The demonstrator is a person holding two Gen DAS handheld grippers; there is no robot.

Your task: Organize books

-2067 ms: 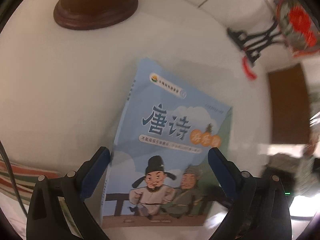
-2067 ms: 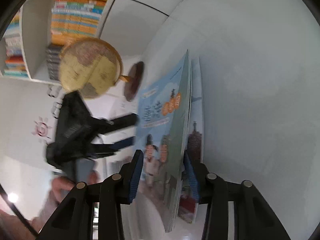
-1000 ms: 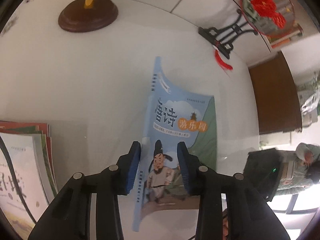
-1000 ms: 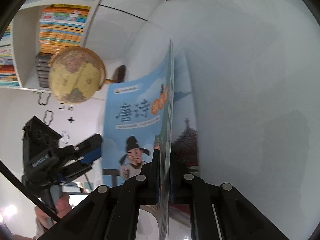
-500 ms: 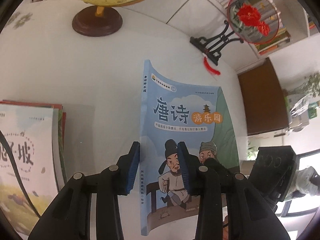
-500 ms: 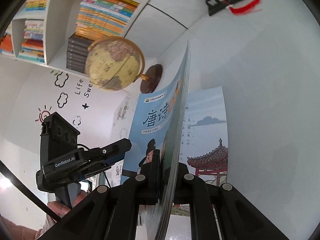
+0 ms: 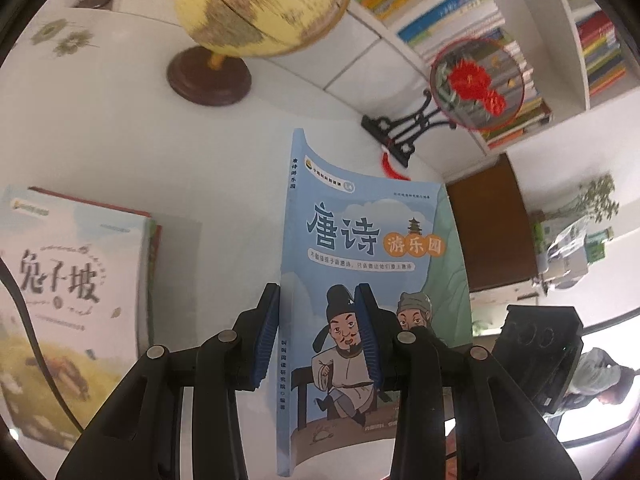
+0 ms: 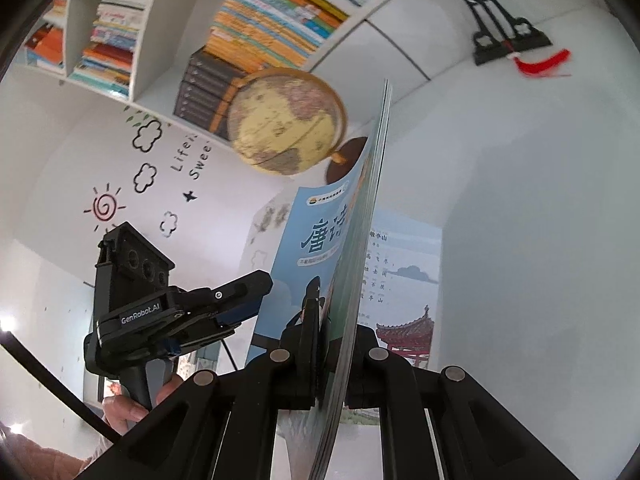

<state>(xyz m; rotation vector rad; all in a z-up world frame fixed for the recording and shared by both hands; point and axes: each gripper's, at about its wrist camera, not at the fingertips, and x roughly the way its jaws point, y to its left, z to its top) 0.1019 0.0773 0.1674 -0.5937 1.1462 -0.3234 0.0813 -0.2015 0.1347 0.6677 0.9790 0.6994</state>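
Blue pads of the left gripper (image 7: 316, 334) clamp the spine edge of the blue book (image 7: 360, 256), held above the white table (image 7: 100, 140). From its own camera, the right gripper (image 8: 334, 354) pinches the book's page edge, jaws nearly together.

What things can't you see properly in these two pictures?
- Globe, left wrist view: top cut off by the frame, map blurred.
- Blue book, right wrist view: front cover seen edge-on; title partly hidden.
- Book stack, left wrist view: lower books covered by the top one.
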